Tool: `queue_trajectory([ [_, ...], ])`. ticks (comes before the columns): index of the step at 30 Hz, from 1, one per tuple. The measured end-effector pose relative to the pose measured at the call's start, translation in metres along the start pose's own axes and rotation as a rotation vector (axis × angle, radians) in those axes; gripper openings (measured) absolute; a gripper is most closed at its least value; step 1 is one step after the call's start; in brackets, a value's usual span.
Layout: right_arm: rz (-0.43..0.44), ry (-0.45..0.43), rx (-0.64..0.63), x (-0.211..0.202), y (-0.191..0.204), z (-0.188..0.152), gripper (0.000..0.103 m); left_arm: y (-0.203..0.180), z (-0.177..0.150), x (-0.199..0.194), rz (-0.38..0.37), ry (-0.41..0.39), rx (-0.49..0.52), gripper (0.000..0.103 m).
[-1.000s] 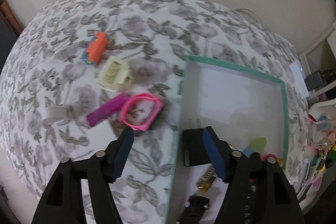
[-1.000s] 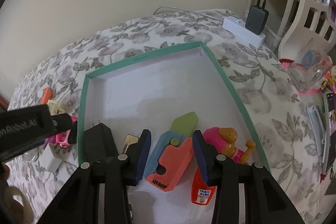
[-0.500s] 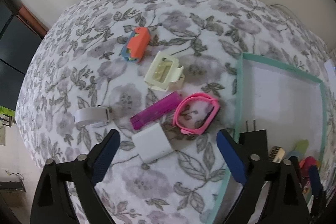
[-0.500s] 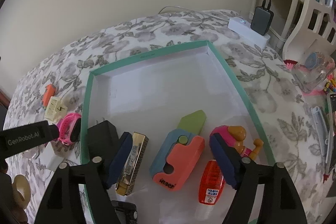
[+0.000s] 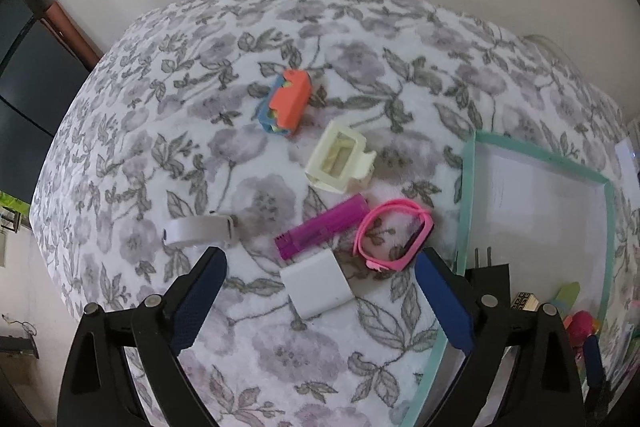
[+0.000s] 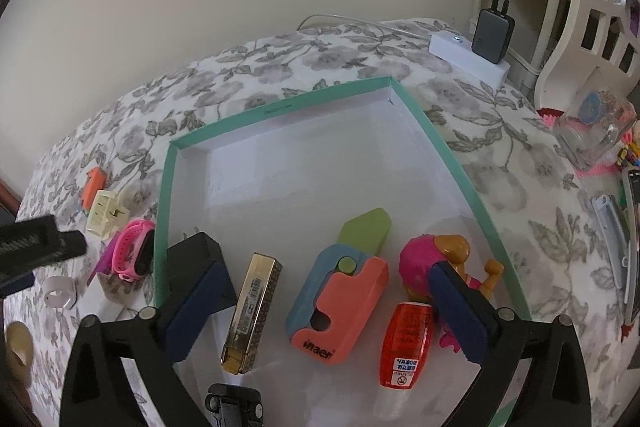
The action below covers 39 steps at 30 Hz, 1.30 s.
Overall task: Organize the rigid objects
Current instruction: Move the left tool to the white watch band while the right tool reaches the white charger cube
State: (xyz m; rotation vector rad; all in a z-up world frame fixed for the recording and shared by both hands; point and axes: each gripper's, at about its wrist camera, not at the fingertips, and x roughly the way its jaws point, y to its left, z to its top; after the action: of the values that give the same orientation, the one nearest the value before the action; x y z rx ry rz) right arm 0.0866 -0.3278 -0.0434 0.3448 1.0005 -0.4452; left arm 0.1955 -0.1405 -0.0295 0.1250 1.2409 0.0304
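Observation:
Over the flowered bedspread, my left gripper (image 5: 320, 267) is open around a white square block (image 5: 316, 285) without touching it. Just beyond lie a purple lighter (image 5: 320, 233), a pink wristband (image 5: 394, 235), a cream hair clip (image 5: 340, 157), an orange-and-blue toy (image 5: 286, 103) and a white ring (image 5: 198, 233). My right gripper (image 6: 328, 287) hangs above the teal-rimmed tray (image 6: 280, 111), its jaws opening wide, and nothing is pressed between them. Below it lie a coral-and-blue toy knife (image 6: 340, 303), a gold bar (image 6: 254, 311), a red bottle (image 6: 406, 339), a pink toy figure (image 6: 420, 267) and a black plug (image 6: 196, 251).
A white power strip (image 6: 468, 57) with a dark charger sits at the far right of the bed. A glass jar (image 6: 596, 131) and metal clippers (image 6: 612, 227) lie right of the tray. The far half of the tray floor is bare.
My left gripper has swung left from the tray's edge to the loose items and spread wide. My right gripper's jaws have parted from the sides of the toy knife, which lies free.

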Motion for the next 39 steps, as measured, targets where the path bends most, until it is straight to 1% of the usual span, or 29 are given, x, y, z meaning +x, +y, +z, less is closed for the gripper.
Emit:
queue_trajectory([
  [3,0.009,-0.013,-0.003,-0.005,0.004,0.002,0.103,0.014,0.005,-0.006,-0.021,-0.012,-0.025,0.095],
  [7,0.024,-0.045,-0.036,-0.017,0.019,0.005,0.103,0.040,0.010,-0.013,-0.024,-0.024,-0.059,0.095],
  [11,0.071,-0.058,-0.068,-0.025,0.035,0.009,0.103,0.076,0.017,-0.025,-0.017,-0.066,-0.110,0.095],
  [15,0.084,-0.070,-0.085,-0.032,0.049,0.013,0.103,0.114,0.023,-0.034,0.007,-0.096,-0.163,0.095],
  [19,0.137,-0.081,-0.107,-0.039,0.072,0.018,0.103,0.150,0.025,-0.032,0.033,-0.095,-0.236,0.095],
  [22,0.158,-0.081,-0.153,-0.040,0.095,0.017,0.103,0.166,0.025,-0.021,0.048,-0.069,-0.259,0.095],
  [26,0.192,-0.062,-0.221,-0.035,0.129,0.011,0.103,0.176,0.022,0.002,0.052,-0.007,-0.281,0.095],
  [31,0.234,-0.005,-0.265,-0.020,0.160,0.003,0.103,0.173,0.018,0.028,0.021,0.062,-0.280,0.095],
  [34,0.253,0.028,-0.280,-0.010,0.172,-0.004,0.103,0.166,0.017,0.039,0.010,0.091,-0.260,0.095],
  [36,0.250,0.050,-0.289,-0.002,0.176,-0.009,0.103,0.160,0.016,0.044,0.007,0.102,-0.244,0.095],
  [39,0.245,0.089,-0.309,0.013,0.180,-0.019,0.103,0.150,0.016,0.054,0.019,0.124,-0.217,0.095],
])
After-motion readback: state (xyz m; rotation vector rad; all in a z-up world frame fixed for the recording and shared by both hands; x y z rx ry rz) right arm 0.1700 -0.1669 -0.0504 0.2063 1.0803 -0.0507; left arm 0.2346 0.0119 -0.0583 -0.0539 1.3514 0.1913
